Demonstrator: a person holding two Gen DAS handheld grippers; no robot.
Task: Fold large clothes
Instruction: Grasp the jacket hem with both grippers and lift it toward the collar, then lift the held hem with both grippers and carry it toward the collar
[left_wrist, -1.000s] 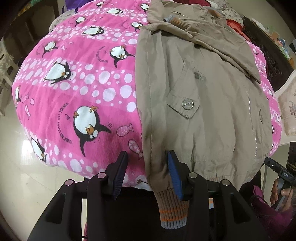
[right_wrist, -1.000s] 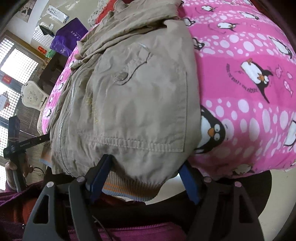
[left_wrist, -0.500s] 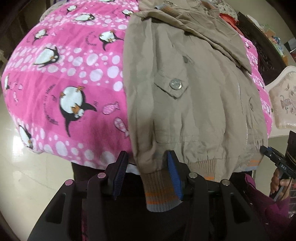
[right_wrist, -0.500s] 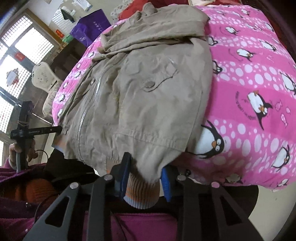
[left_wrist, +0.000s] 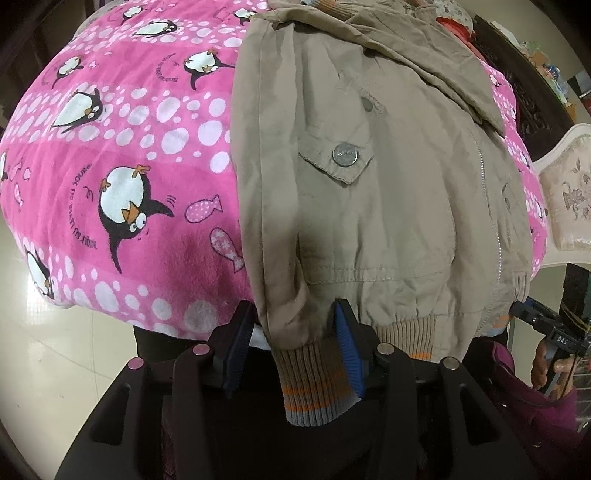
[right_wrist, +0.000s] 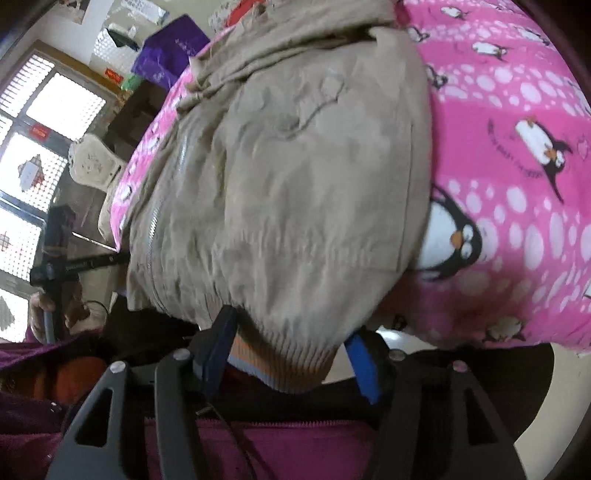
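Note:
A khaki jacket with a ribbed, orange-striped hem lies front-up on a pink penguin blanket, its sleeves folded across the chest. My left gripper has its jaws around the jacket's left hem corner, with a small gap at the left pad. My right gripper has its jaws spread wide around the ribbed hem at the other corner; the jacket fills that blurred view.
The blanket covers a raised surface whose near edge drops to a pale tiled floor. A cream upholstered chair stands at the right. The person's magenta clothing sits below the grippers. A window is at the left.
The right gripper's jaws, closed on the hem half a second ago, now stand wider apart. The left view has moved closer to the hem; its jaws keep about the same gap.

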